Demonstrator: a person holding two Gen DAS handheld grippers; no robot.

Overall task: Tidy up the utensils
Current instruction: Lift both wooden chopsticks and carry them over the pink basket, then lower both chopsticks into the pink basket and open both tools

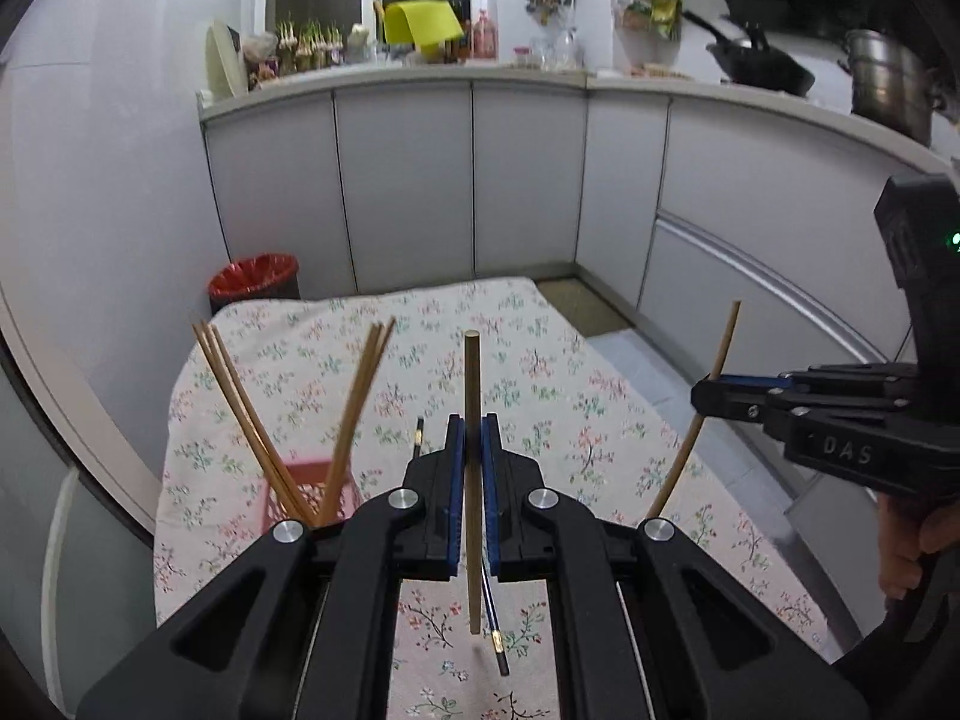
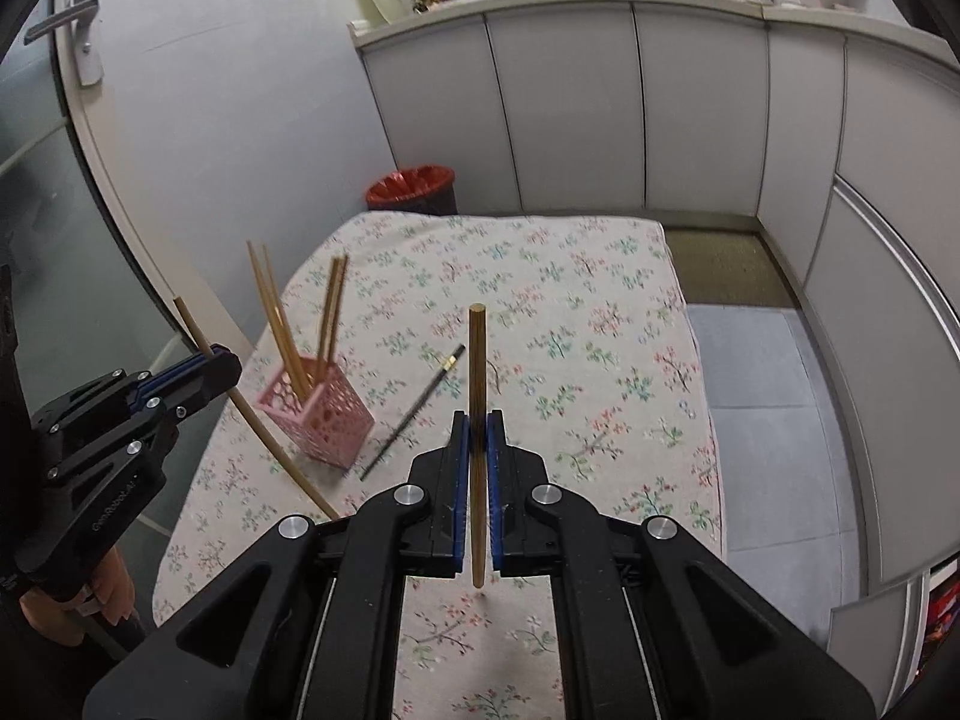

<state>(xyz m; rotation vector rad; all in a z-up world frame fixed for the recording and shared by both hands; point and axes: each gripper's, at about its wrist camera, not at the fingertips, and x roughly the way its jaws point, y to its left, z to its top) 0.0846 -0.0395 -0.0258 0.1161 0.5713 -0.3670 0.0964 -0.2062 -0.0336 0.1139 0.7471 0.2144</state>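
Left wrist view: wooden chopstick point(image 1: 472, 420) pinched upright between the left gripper point(image 1: 473, 480) jaws, held near mid-length, lifted above the floral desk point(image 1: 540, 348). Right gripper point(image 2: 478, 480) jaws clamp a second wooden chopstick point(image 2: 477, 396) the same way. Pink basket point(image 2: 324, 414) at 10 o'clock in the right wrist view already has several sticks leaning in it; one black chopstick point(image 2: 414, 411) lies flat just beside it at 11 o'clock. Likely light, stiff, smooth sticks that can pivot in a pinch; grip mid-shaft, drop tip-first into the basket.
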